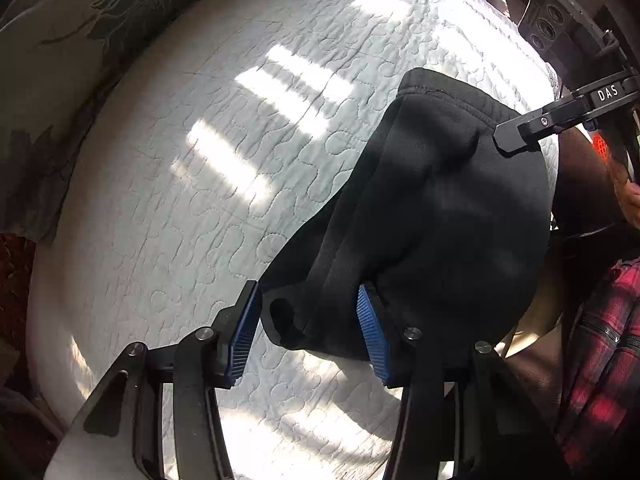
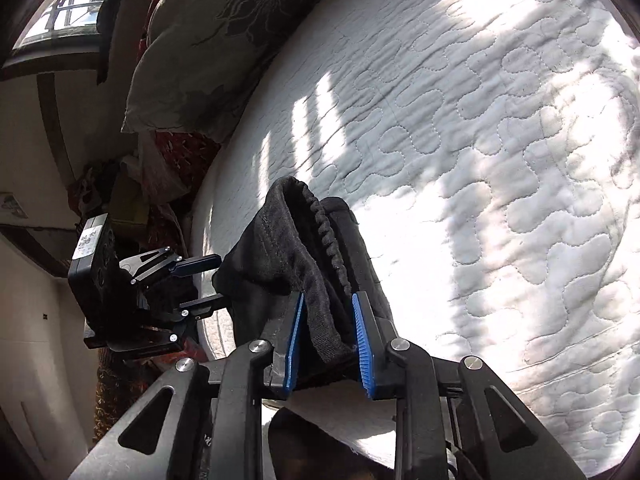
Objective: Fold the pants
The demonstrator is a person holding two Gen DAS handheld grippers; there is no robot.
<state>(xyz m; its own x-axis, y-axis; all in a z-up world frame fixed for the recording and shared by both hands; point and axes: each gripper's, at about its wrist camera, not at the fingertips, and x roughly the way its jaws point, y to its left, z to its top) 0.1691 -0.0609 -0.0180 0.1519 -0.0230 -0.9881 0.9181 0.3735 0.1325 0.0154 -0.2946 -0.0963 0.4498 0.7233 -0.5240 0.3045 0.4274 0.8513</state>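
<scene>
Sunlit quilted mattress (image 1: 224,184) carries bunched black pants (image 1: 448,208). Left gripper (image 1: 310,330) spread around the 6 o'clock hem; right gripper (image 2: 326,344) clamps the waistband (image 2: 326,232).

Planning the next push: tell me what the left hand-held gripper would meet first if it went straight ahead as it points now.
The black pants: their bunched fabric already sits between the open pads of the left hand-held gripper. Beyond lies the white quilted mattress; depth is unclear.

Sunlit quilted mattress (image 2: 500,140), window (image 2: 68,8).
</scene>
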